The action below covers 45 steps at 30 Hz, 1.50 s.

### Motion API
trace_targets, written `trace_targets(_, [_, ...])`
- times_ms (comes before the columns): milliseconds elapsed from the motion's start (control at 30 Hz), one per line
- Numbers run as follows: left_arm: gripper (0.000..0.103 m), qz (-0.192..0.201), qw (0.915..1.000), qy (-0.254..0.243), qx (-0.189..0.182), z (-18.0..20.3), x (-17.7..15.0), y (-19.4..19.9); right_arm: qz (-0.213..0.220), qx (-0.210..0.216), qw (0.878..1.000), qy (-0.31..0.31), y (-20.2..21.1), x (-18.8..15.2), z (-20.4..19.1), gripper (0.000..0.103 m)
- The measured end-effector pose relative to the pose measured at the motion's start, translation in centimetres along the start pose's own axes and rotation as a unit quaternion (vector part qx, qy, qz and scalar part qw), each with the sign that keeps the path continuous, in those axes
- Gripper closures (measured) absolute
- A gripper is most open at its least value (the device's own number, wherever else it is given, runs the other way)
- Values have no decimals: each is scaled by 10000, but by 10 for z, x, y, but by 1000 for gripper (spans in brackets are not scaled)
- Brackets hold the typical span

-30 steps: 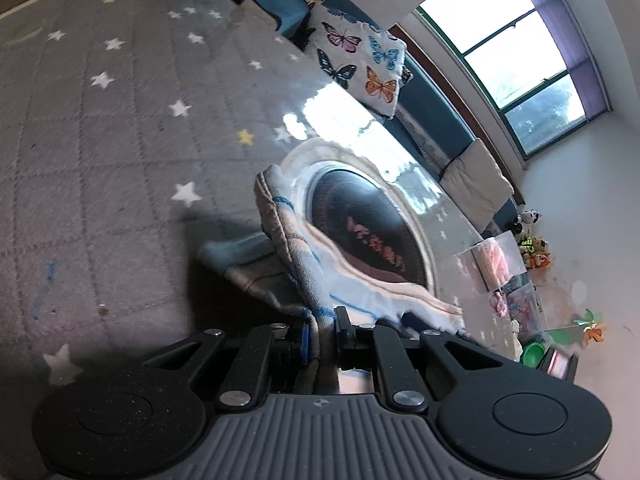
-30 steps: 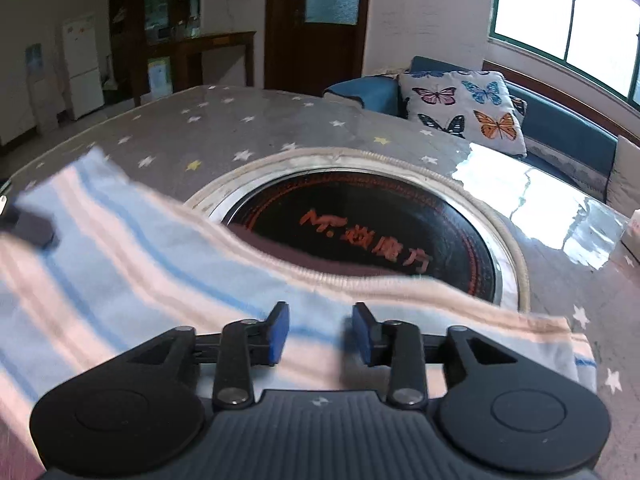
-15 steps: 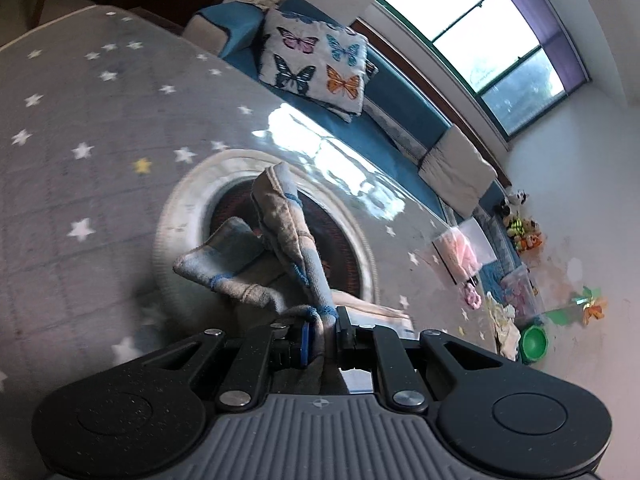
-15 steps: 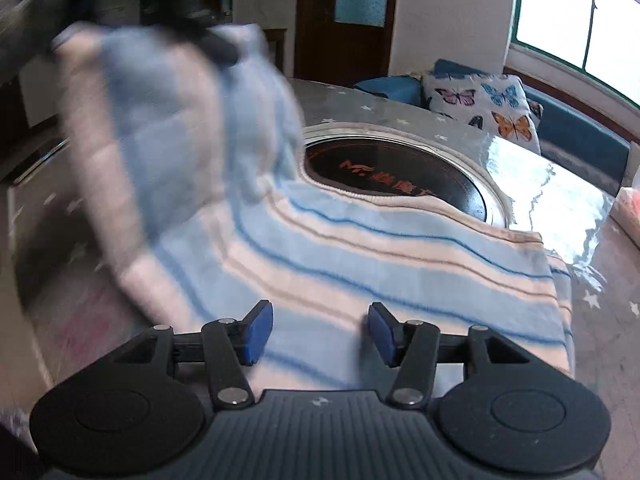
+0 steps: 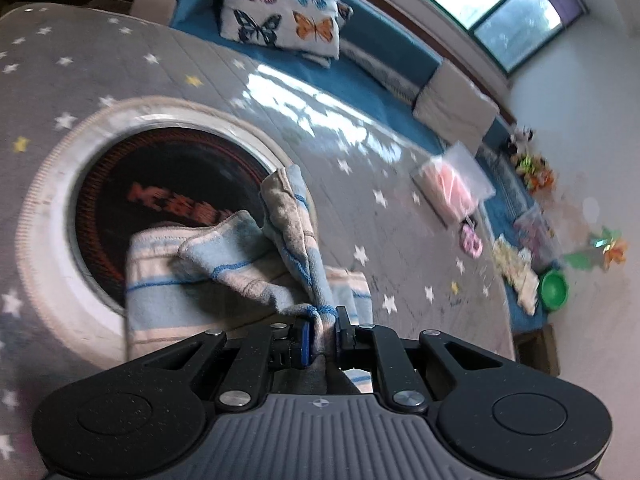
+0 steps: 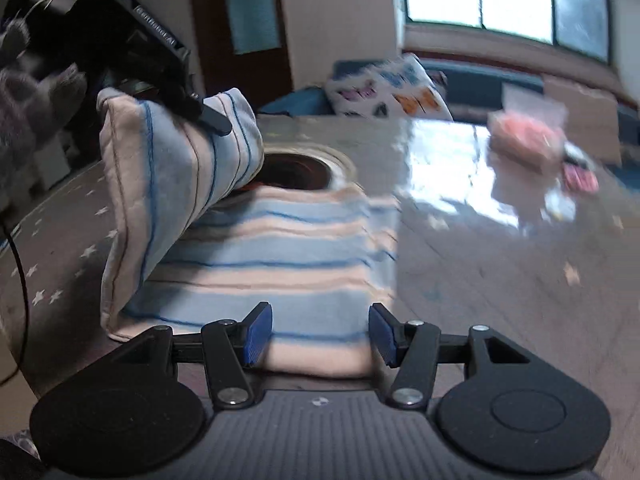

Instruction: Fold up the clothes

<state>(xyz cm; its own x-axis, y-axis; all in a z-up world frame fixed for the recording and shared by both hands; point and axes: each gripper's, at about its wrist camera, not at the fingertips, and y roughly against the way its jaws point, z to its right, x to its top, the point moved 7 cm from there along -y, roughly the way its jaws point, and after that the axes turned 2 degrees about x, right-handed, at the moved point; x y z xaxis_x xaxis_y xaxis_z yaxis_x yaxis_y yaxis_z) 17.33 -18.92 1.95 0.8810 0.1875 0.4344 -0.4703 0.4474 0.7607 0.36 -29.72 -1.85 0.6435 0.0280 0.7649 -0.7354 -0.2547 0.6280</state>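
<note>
A blue, white and beige striped cloth (image 6: 280, 256) lies on the grey star-patterned table, partly over the round black inset. My left gripper (image 5: 320, 332) is shut on one edge of the cloth (image 5: 296, 236) and holds it lifted, folded over the flat part. In the right wrist view the left gripper (image 6: 160, 64) is at the upper left with the lifted cloth hanging from it. My right gripper (image 6: 320, 334) is open, just above the cloth's near edge, holding nothing.
The round black inset (image 5: 160, 184) with a pale rim sits in the table (image 5: 360, 152). A clear bag with pink contents (image 5: 452, 184) lies at the table's far right. A blue sofa with a butterfly cushion (image 5: 280, 16) stands behind.
My left gripper has carried the lifted cloth edge across over the flat part. My right gripper has opened wider and drawn back toward the cloth's near edge.
</note>
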Motion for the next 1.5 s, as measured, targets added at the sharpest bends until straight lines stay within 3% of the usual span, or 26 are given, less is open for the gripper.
trace_targets(167, [90,-304,9988,-371,120,20,-17,-31,-60,26,9998,-170,1,-12,15,48])
trace_targets(267, [82,-424,9979,-478,33,27,-25,-41,-54,53,9998,-210,-2,-16,20,48])
trace_targets(433, [76,-572,9964,-556,-279,34,-34,-50,-20,87,9999,-140,-1,-15,20,47])
trace_targets(533, [66,-590,9958,-597,-363,31,-34,-47,-25,121,9998,-165,-1,-15,20,47])
trace_targets(700, [58,-432,9954,-729,-442,17,-27,-27,-57,84,9997,-235,6,-13,27,47])
trace_targets(833, [53,-154,9962,-835,-215,-9,-20,-7,14,102,9995,-312,22,-3,36,47])
trace_targets(1033, [50,155,9951,-863,460,-60,-24,10,303,309,9983,-382,27,28,39,49])
trace_targets(1167, [48,199,9933,-819,789,-85,-34,13,309,434,9978,-398,-4,48,37,54])
trace_targets(1433, [47,100,9942,-417,988,-120,-46,14,47,458,9968,-646,-75,73,44,59])
trace_targets(1500, [46,118,9944,-391,970,-122,-46,14,-79,527,9946,-892,-93,76,49,67])
